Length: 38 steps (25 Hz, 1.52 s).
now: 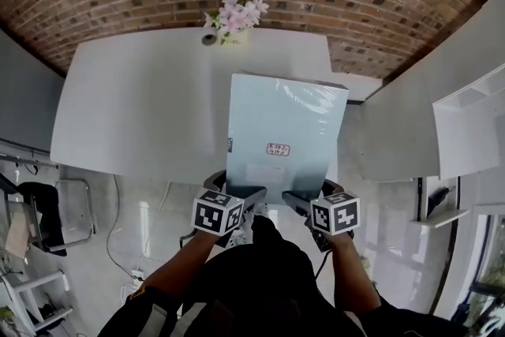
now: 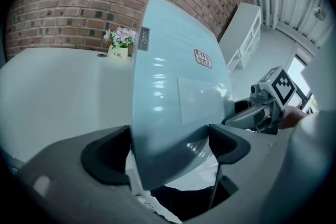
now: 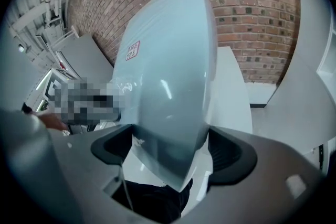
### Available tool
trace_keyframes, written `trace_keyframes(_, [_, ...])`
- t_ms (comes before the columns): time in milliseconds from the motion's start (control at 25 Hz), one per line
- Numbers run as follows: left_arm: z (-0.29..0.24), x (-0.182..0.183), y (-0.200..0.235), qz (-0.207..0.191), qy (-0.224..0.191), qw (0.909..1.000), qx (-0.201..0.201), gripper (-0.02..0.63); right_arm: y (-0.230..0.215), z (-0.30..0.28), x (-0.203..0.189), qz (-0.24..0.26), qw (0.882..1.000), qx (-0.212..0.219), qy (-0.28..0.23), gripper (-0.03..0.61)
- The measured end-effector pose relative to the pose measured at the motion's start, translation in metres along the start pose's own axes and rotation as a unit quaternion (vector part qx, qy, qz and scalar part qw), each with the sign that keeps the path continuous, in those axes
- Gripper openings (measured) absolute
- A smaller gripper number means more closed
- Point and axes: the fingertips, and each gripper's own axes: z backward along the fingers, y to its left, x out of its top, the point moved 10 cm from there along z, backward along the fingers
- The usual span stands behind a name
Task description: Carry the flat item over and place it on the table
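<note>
over table (image 1: pixel 142 106) edge, flat box (image 1: pixel 284 130) clamped between left gripper (image 1: pixel 254 196), right gripper (image 1: pixel 293 199) jaws.

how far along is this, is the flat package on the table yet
Picked up: the left gripper and right gripper both clamp the near edge of the pale blue flat package. In hand: carrying it, far end reaching over the white table. Left: lay it flat and let go.

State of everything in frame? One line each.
Flat item: film-wrapped, held tilted by its near edge, not yet laid down.
Left gripper: shut on the flat item.
Right gripper: shut on the flat item.
Flower pot: upright at the far edge of the table.
</note>
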Motion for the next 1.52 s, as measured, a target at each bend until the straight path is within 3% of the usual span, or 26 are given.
trace_keyframes(920, [-0.082, 0.018, 0.042, 0.079, 0.088, 0.9929, 0.005, 0.474, -0.068, -0.073, 0.033, -0.039, 0.995, 0.027, 0.090, 0.449])
trace_keyframes(1360, [-0.096, 0.016, 0.044, 0.117, 0.102, 0.9878, 0.001, 0.474, -0.086, -0.080, 0.031, -0.096, 0.991, 0.034, 0.092, 0.448])
trace_keyframes(1520, [-0.098, 0.017, 0.042, 0.104, 0.105, 0.9890, 0.002, 0.468, -0.088, -0.080, 0.033, -0.090, 0.992, 0.017, 0.092, 0.434])
